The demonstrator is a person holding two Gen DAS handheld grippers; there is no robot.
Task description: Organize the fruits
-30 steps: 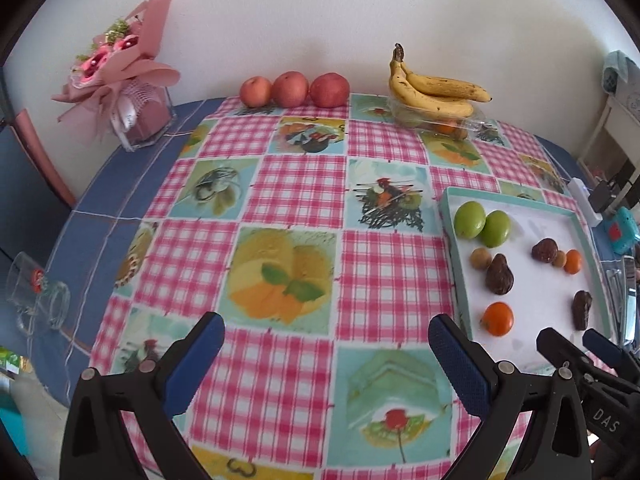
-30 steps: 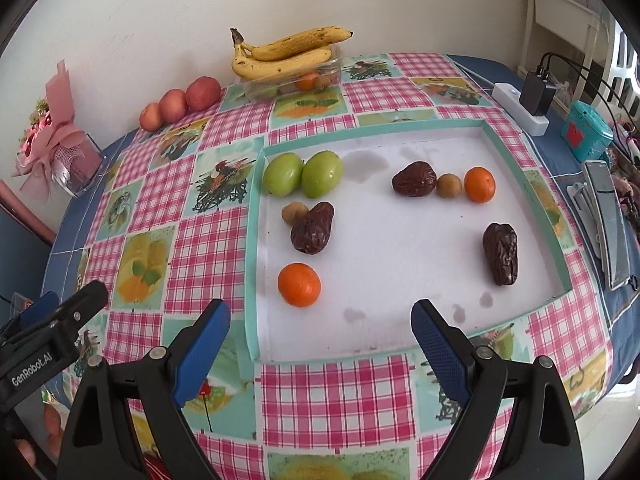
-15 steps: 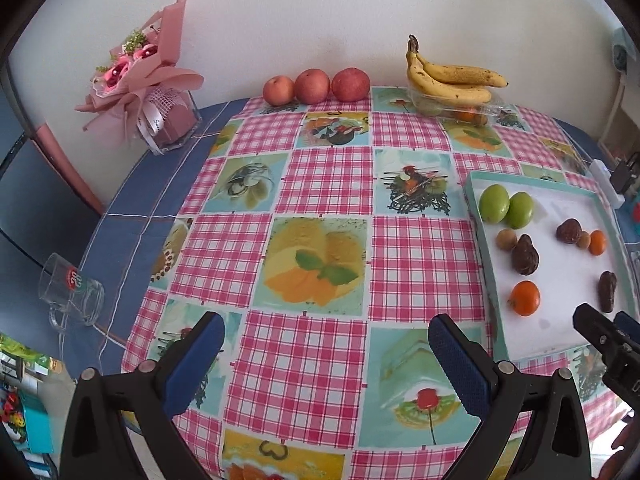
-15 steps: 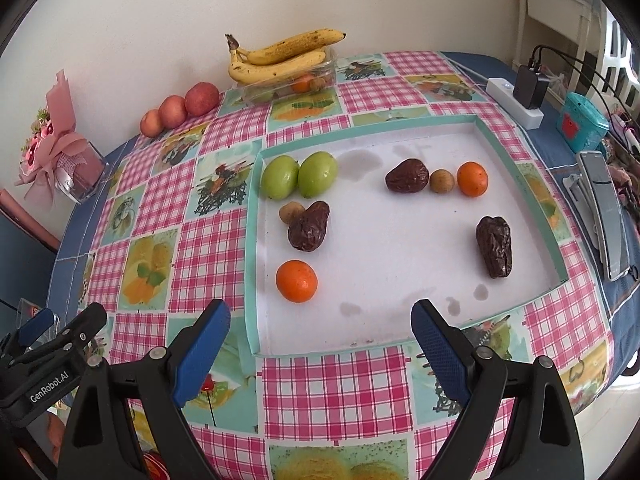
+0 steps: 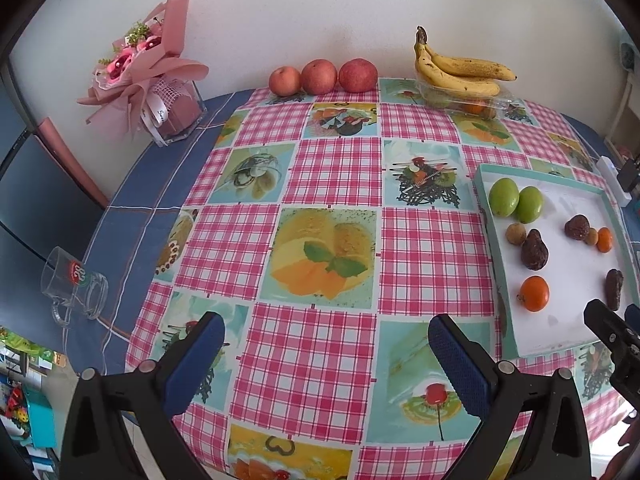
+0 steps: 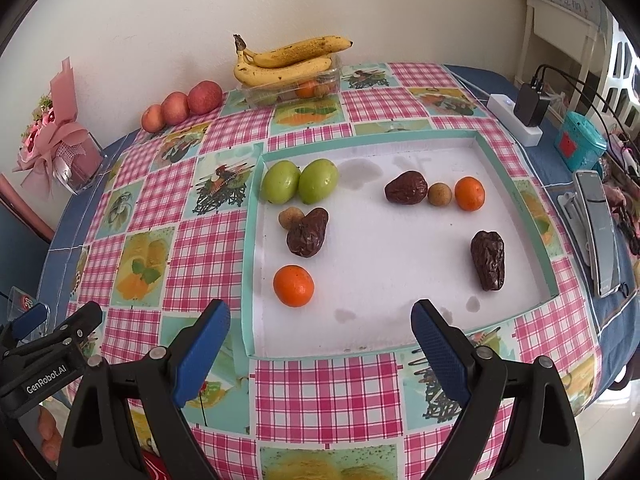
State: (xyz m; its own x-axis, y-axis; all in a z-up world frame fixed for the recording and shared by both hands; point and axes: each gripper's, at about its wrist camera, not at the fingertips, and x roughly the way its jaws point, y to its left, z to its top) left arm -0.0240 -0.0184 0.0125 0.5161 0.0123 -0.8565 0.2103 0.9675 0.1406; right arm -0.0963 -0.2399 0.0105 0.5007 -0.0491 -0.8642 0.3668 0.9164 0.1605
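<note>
Hovering wide open over the near table edge, the right gripper point(image 6: 320, 344) is facing the tray point(image 6: 250, 276) | nearest orange point(image 6: 293, 285) is lying just ahead, slightly left (a round fruit, no long axis) | left gripper point(image 5: 326, 354), also gaping, is idling farther off.

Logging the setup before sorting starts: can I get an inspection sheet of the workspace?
Surface: checked tablecloth over blue cloth.
Job's things: tray holds two green fruits, two oranges, three dates, two small brown fruits.
Clutter: bananas on a clear box, three apples, bouquet, glass mug.
Grippers: left gripper and right gripper open, empty.
Cables: power strip with charger.
Surroundings: white wall.
</note>
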